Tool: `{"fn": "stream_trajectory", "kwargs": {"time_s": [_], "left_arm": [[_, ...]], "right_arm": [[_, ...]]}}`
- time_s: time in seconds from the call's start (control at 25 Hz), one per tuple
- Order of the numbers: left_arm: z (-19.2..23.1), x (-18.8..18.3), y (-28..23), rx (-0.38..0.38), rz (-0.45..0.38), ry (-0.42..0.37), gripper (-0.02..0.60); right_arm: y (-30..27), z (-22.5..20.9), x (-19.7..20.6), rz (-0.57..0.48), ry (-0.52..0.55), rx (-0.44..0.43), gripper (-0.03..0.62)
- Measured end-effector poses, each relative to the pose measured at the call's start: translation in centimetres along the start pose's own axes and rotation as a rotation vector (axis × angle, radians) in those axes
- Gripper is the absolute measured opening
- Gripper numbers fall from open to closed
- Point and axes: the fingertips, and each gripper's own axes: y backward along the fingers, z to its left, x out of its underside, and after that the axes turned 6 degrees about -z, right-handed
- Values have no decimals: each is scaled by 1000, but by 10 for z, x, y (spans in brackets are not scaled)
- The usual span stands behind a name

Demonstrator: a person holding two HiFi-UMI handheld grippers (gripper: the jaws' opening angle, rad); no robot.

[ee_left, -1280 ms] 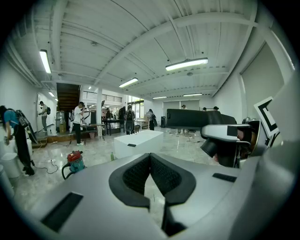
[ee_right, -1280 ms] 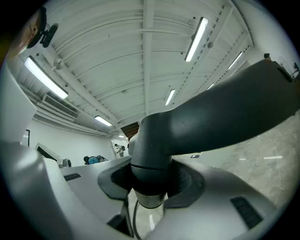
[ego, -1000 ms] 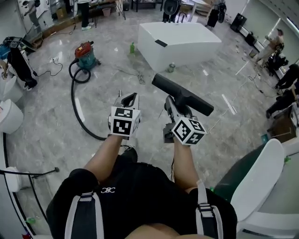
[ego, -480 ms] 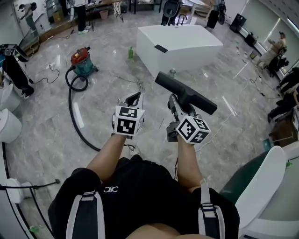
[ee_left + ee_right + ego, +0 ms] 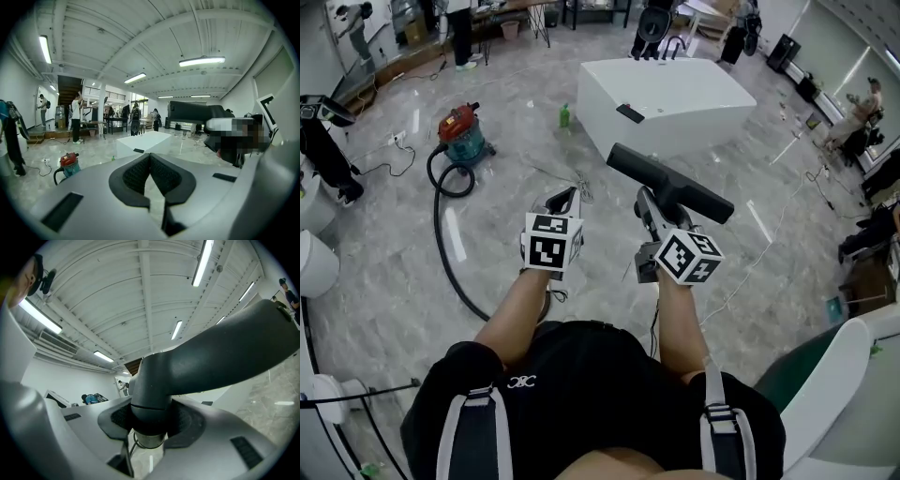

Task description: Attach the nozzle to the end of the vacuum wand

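A dark grey floor nozzle (image 5: 670, 185) sticks out to the upper left and right of my right gripper (image 5: 649, 202), which is shut on its round neck. In the right gripper view the nozzle (image 5: 211, 362) crosses the picture and its neck sits between the pads of the right gripper (image 5: 150, 420). My left gripper (image 5: 565, 197) is held beside it, shut and empty; its pads meet in the left gripper view (image 5: 150, 161). A red and teal vacuum (image 5: 459, 131) stands on the floor at the left. Its black hose (image 5: 441, 234) runs toward me and passes behind my left forearm.
A large white block (image 5: 666, 94) stands on the marble floor ahead, with a green bottle (image 5: 565, 115) at its left. Thin cables lie on the floor to the right. A white curved seat (image 5: 834, 394) is at the lower right. People stand far off along the room's edges.
Both grippers have travelled forward together, keeping the same pose and grip. The vacuum and the white block sit lower in the head view, nearer to me.
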Motion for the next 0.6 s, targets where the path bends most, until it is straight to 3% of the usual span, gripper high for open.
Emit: {"fn": "stream_trajectory", "kwargs": {"time_s": [0.28,0.6], "left_arm": [[49,-1,-40,-25,-19,32,11],[96,9,-72,-75,26,47,11]], "right_arm": [[-63,-10,20,31,-13,-21,175],[-122,-20,37,66,-38,-43,175]]}}
